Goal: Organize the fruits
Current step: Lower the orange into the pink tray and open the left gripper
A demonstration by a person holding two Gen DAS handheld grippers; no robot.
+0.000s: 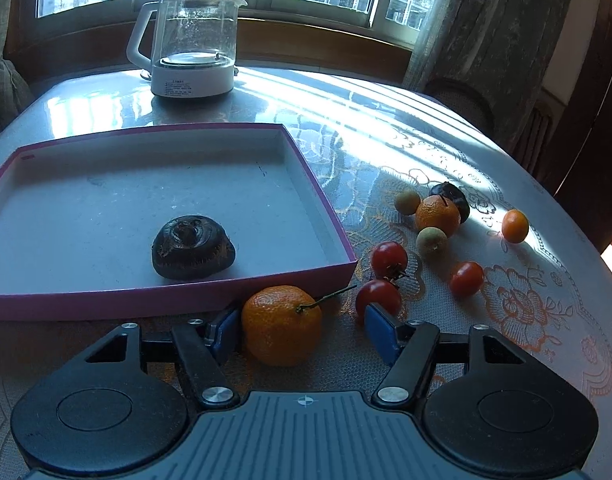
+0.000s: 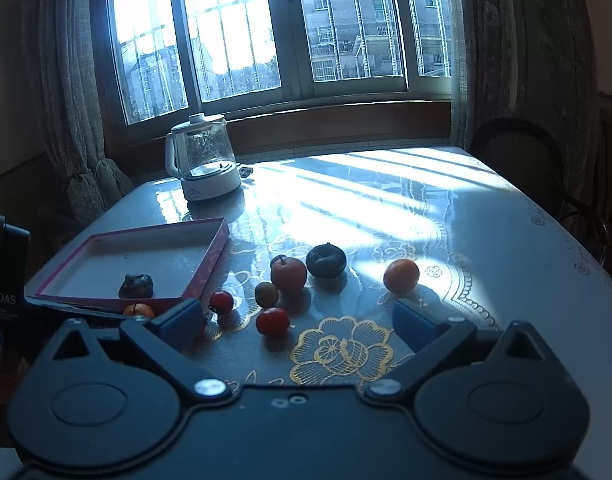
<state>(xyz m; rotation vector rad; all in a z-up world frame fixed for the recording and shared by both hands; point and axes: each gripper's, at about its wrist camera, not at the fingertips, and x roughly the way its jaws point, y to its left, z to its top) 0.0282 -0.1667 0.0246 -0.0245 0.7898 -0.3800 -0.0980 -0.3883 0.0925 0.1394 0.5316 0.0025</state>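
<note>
A shallow pink-rimmed box (image 1: 209, 296) lies on the table and holds one dark wrinkled fruit (image 1: 193, 247). My left gripper (image 1: 303, 330) is open around a stemmed tangerine (image 1: 281, 325) beside the box's near edge; the left pad is next to it, the right pad stands apart. Cherry tomatoes (image 1: 389, 258), a second tangerine (image 1: 438, 215), small green fruits (image 1: 431, 242), a dark fruit (image 1: 452, 196) and a small orange (image 1: 514, 226) lie to the right. My right gripper (image 2: 297, 320) is open and empty, above the table before the loose fruits (image 2: 288, 273); the box (image 2: 209, 268) is at its left.
A glass kettle (image 1: 191, 40) with a white base stands at the table's far side by the window. The table (image 1: 386, 120) has a lace-patterned glossy cover. A chair back (image 2: 518, 160) stands at the far right. Curtains hang at both sides.
</note>
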